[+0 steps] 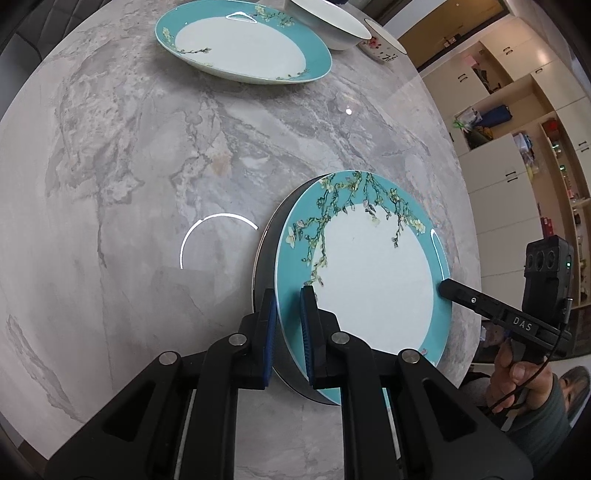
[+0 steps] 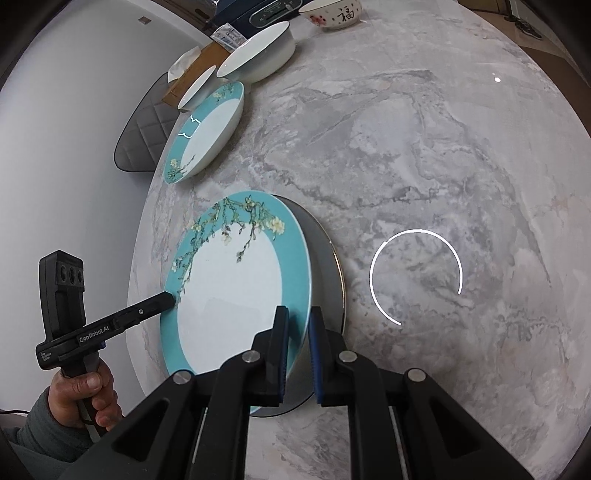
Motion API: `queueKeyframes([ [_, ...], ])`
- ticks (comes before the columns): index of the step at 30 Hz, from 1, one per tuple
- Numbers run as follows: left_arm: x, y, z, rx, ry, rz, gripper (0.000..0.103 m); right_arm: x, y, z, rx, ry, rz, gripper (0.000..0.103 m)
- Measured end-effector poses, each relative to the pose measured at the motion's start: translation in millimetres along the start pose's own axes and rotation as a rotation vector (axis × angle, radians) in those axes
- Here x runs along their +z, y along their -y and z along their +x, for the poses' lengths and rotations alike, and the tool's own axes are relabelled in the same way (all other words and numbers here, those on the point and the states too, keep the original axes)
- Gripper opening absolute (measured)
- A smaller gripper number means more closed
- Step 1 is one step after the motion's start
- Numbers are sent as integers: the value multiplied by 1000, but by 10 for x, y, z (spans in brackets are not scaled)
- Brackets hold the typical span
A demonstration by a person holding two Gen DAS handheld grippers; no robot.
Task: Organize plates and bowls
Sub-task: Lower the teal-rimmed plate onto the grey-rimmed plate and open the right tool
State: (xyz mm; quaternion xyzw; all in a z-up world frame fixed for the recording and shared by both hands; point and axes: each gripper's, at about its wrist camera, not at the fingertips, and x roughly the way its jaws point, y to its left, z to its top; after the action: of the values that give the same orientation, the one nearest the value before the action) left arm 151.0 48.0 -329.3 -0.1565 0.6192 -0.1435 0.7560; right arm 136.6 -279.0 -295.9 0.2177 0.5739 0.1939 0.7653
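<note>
A teal-rimmed plate with a blossom branch pattern (image 1: 369, 280) (image 2: 229, 295) is held from both sides over a grey plate with a thin gold edge (image 1: 267, 251) (image 2: 327, 266) lying on the marble table (image 1: 147, 184). My left gripper (image 1: 289, 295) is shut on the teal plate's near rim, one blue pad above and one below. My right gripper (image 2: 298, 314) is shut on the opposite rim. Each gripper shows in the other's view, the right gripper (image 1: 448, 290) and the left gripper (image 2: 166, 299). I cannot tell whether the two plates touch.
A second teal floral plate (image 1: 243, 44) (image 2: 207, 133) sits farther back. Beyond it are a large white bowl (image 1: 328, 26) (image 2: 258, 55), a small bowl with red characters (image 1: 382, 46) (image 2: 334, 14), a small white dish (image 2: 197, 86) and a cardboard box (image 2: 201, 64). A padded chair (image 2: 144, 136) stands past the table edge.
</note>
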Motion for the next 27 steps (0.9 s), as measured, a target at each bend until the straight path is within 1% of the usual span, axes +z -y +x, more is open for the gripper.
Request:
queueKeyframes([
  [4, -30, -2, 46, 6, -8, 3, 11, -19, 20, 17, -15, 1, 0, 13],
  [8, -30, 13, 91, 8, -4, 11, 11, -47, 15, 67, -52, -7, -17, 14],
  [13, -7, 2, 89, 8, 6, -3, 11, -65, 19, 64, -55, 4, -22, 14],
  [21, -25, -10, 77, 4, 17, -27, 12, -79, -133, 91, -124, 4, -118, 20],
  [27, -37, -23, 85, 0, 19, -27, 13, -108, -218, 93, -189, 16, -161, 21],
])
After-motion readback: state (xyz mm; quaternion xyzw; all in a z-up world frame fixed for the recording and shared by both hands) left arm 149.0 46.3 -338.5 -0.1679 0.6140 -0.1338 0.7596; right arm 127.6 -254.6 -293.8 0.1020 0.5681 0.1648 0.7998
